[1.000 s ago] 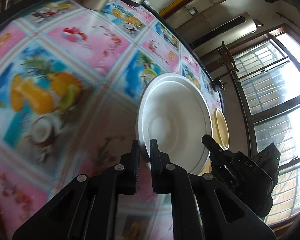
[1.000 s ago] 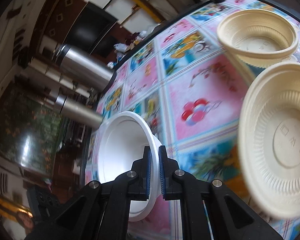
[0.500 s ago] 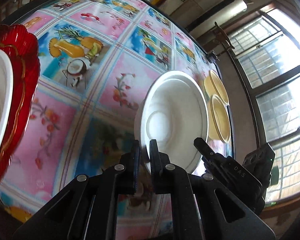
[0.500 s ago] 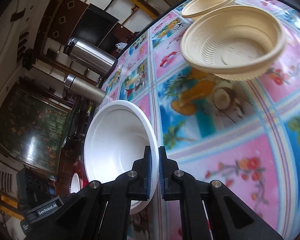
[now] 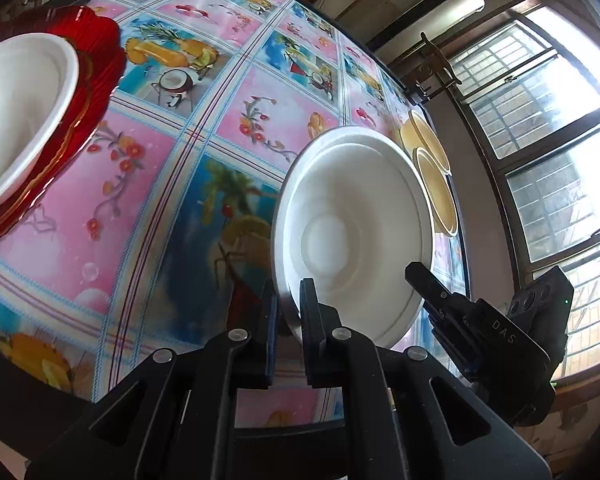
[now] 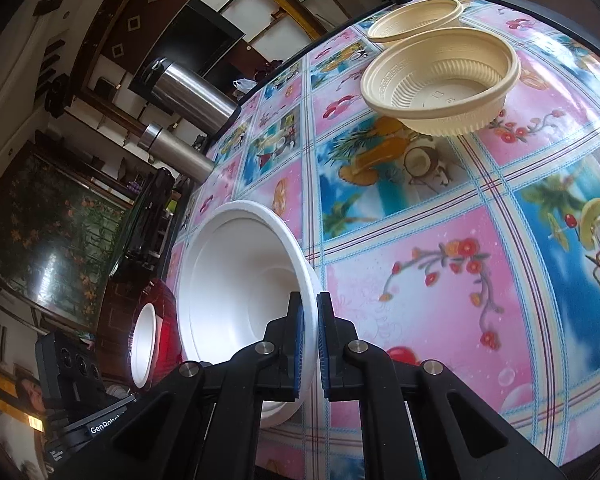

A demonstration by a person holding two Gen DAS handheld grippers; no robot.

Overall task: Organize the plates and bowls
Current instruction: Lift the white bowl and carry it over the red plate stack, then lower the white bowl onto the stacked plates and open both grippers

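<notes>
Left wrist view shows the white bowl (image 5: 352,236) pinched at opposite rims by left gripper (image 5: 288,316) and right gripper (image 6: 309,340), with the red plate (image 5: 96,68) and its stacked bowl lying leftward.

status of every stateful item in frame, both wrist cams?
left gripper: shut on the white bowl's rim
right gripper: shut on the opposite rim
white bowl: held between both, off the table, empty
second white bowl: sitting in the red plate, empty
red plate: on the table, under that bowl
two beige bowls: upright on the table, empty, side by side
</notes>
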